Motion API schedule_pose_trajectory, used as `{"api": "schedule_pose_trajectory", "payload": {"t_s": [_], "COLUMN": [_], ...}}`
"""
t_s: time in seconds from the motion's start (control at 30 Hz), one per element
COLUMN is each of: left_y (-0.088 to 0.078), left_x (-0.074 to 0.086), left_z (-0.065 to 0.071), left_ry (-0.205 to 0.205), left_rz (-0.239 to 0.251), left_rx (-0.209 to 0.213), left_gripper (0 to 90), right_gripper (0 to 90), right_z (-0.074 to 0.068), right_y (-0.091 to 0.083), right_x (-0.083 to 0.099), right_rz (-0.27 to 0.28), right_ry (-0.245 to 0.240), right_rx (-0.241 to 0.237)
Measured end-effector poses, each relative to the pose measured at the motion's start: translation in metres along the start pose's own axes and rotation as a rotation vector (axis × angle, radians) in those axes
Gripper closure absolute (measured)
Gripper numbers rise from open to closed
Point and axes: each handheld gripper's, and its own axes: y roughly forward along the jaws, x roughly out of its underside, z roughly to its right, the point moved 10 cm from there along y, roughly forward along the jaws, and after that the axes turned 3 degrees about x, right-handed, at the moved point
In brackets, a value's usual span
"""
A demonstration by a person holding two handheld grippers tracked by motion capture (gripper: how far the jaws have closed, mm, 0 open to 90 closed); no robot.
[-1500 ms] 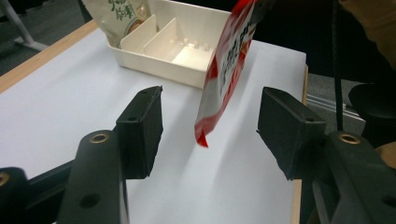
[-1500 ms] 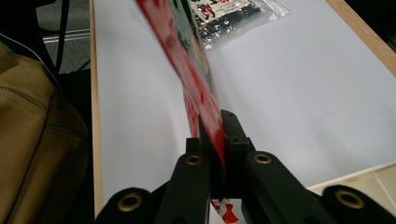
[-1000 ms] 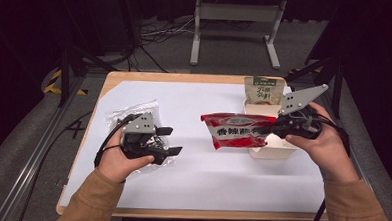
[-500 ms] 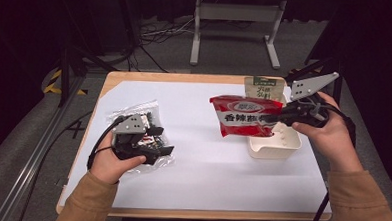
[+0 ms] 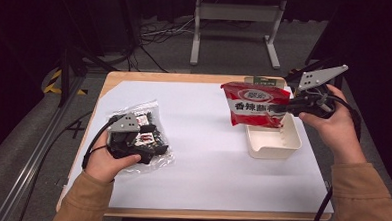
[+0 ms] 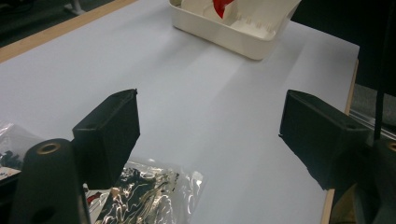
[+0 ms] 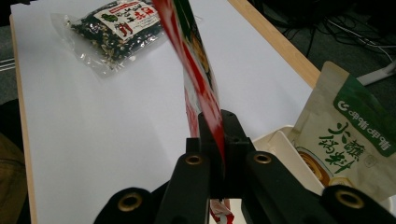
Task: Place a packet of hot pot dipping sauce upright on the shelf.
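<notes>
My right gripper (image 5: pixel 284 108) is shut on the edge of a red snack bag (image 5: pixel 254 104), which hangs upright over the cream tray (image 5: pixel 272 144). In the right gripper view the red bag (image 7: pixel 196 70) is seen edge-on, clamped between the closed jaws of the right gripper (image 7: pixel 217 135). A green and beige pouch (image 5: pixel 265 81) leans in the tray's far end. At the left, my left gripper (image 5: pixel 152 144) rests open over a clear bag of dark snacks (image 5: pixel 146 116). In the left gripper view the left gripper (image 6: pixel 210 107) has its jaws wide apart, with the clear bag (image 6: pixel 149 191) under the left jaw.
White paper (image 5: pixel 202 141) covers the wooden table. The left gripper view shows the tray (image 6: pixel 224 37) ahead across bare paper. In the right gripper view the pouch (image 7: pixel 345 140) stands at the right in the tray (image 7: pixel 275 140), and the clear bag (image 7: pixel 116 28) lies far off.
My right gripper has lifted the red bag up and to the right, turning it upright over the tray. The left gripper has drawn back slightly over the clear bag.
</notes>
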Motion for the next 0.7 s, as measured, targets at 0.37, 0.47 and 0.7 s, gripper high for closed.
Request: {"api": "schedule_pose_trajectory", "payload": {"t_s": [0.37, 0.47, 0.7], "left_y": [-0.007, -0.009, -0.013], "left_x": [0.002, 0.004, 0.006], "left_z": [-0.013, -0.017, -0.023], "left_ry": [-0.020, -0.029, -0.036], "left_rz": [0.015, 0.011, 0.009], "left_rx": [-0.038, -0.047, -0.063], "left_gripper": [15.7, 15.1, 14.6], "right_gripper": [90.0, 90.0, 90.0], "right_z": [0.022, 0.030, 0.043], "right_y": [-0.001, -0.001, 0.000], "right_x": [0.002, 0.004, 0.008], "right_rz": [0.002, -0.001, -0.004], "right_ry": [-0.001, 0.005, 0.016], "right_rx": [0.056, 0.066, 0.088]}}
